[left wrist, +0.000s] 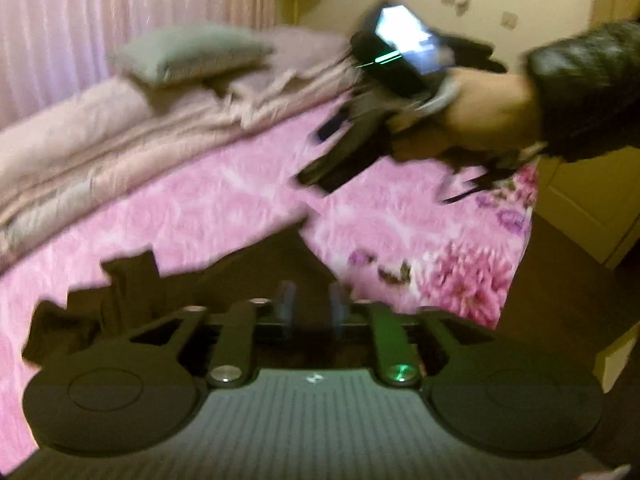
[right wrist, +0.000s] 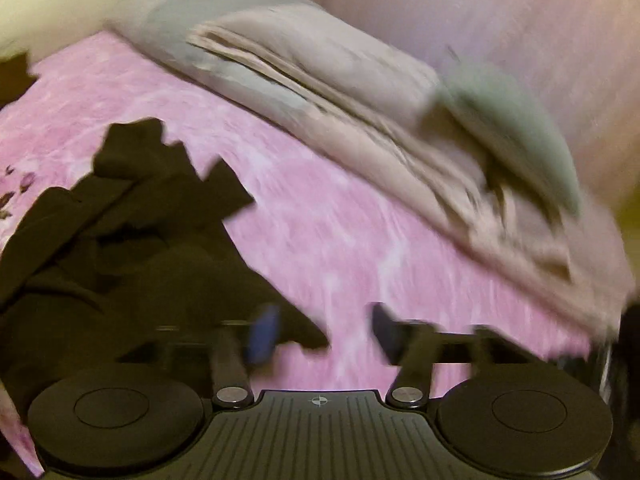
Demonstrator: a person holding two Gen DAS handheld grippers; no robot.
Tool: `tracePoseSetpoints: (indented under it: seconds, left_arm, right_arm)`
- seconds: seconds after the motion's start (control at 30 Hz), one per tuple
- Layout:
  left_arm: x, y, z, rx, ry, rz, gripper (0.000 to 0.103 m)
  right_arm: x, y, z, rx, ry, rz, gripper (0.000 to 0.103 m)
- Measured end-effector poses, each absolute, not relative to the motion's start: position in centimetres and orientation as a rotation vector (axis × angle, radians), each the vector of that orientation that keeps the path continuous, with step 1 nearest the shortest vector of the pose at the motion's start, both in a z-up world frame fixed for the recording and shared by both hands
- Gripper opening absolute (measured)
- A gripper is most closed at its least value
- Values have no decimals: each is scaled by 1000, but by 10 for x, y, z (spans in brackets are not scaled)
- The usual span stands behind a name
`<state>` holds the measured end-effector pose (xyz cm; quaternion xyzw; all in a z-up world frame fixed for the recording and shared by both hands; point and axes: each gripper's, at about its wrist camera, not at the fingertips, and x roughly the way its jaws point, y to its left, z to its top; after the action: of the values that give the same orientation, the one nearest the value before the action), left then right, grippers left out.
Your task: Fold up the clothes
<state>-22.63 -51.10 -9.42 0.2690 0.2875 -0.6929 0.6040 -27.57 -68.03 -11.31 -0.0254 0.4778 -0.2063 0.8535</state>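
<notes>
Between folds, apparently — dark garment (right wrist: 132, 240) crumpled on the pink bedspread (right wrist: 320, 248), left gripper (left wrist: 311, 312) narrowly parted and right gripper (right wrist: 324, 336) wide, both empty — next, a corner to pinch, though blurred.

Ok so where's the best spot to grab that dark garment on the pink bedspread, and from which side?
Probably the pointed corner of the dark garment sticking out onto the bare pink bedspread, near the right gripper. It lies flat and separate from the crumpled middle, so coming down from above with open jaws should pinch a single layer. Blur hides finer folds.
</notes>
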Motion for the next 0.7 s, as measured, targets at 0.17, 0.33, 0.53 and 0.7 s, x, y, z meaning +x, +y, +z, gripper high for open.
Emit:
tracePoseSetpoints:
  seconds: [0.17, 0.33, 0.53, 0.7]
  left_arm:
    - [-194, -483, -158, 761, 768, -1430, 41]
    - [-128, -487, -229, 889, 802, -1222, 58]
    - [-60, -513, -285, 911, 838, -1133, 51]
    - [-44, -505, -283, 844, 881, -1177, 6]
  right_arm:
    - [-299, -668, -130, 141, 1045, -420, 74]
    - [-273, -644, -188, 179, 1077, -356, 99]
    - [-237, -644, -277, 157, 1131, -384, 99]
    - [-211, -657, -305, 135, 1148, -369, 98]
